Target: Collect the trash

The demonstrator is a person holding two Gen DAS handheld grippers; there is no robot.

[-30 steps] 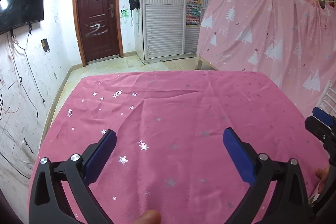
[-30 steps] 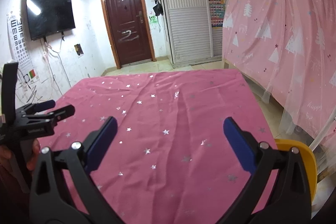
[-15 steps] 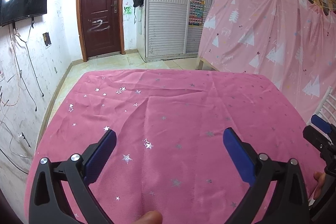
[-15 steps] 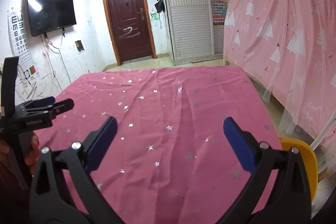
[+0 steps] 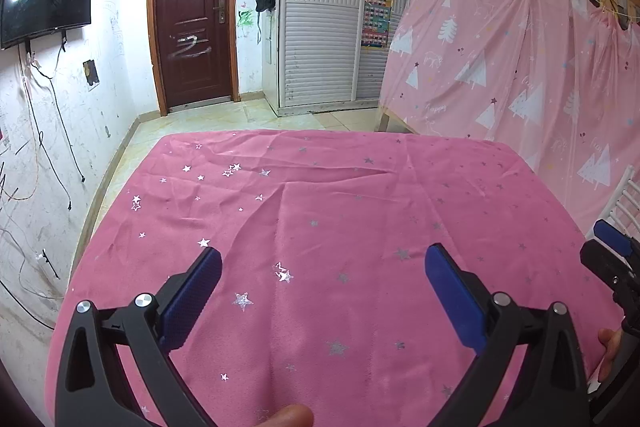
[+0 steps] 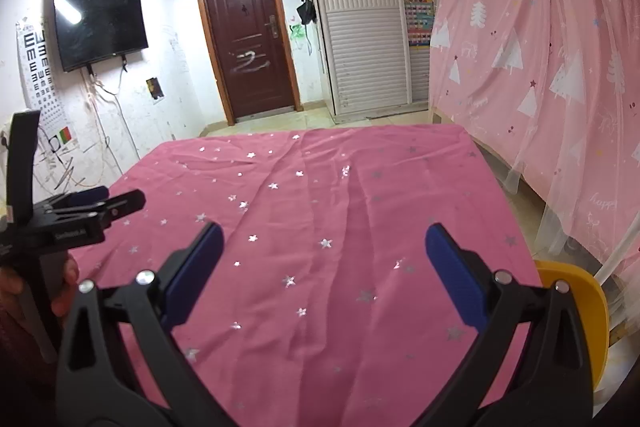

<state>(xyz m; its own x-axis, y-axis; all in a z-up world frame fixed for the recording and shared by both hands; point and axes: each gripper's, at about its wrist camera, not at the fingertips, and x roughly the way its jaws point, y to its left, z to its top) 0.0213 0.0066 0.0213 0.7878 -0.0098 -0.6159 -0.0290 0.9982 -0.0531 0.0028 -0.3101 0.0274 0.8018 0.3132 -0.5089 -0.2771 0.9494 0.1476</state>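
Note:
A pink cloth with silver stars (image 5: 340, 227) covers the table (image 6: 340, 211), and I see no trash on it in either view. My left gripper (image 5: 322, 259) hovers open above the near part of the cloth, nothing between its blue pads (image 5: 192, 295). My right gripper (image 6: 324, 239) is also open and holds nothing, above the cloth's near right part. Each gripper shows at the edge of the other's view: the right gripper (image 5: 612, 255) at the right, the left gripper (image 6: 80, 211) at the left, held by a hand (image 6: 60, 291).
A yellow bin or chair (image 6: 580, 307) stands by the table's near right corner. A pink tree-print curtain (image 5: 520, 67) hangs along the right side. Beyond the table are a tiled floor (image 5: 224, 115), a brown door (image 5: 192, 19), white shutter cupboards (image 6: 360, 27) and a wall television (image 6: 100, 23).
Both views have tilted up and risen a little, so more of the room's far wall shows. Both grippers have stayed open and holding nothing.

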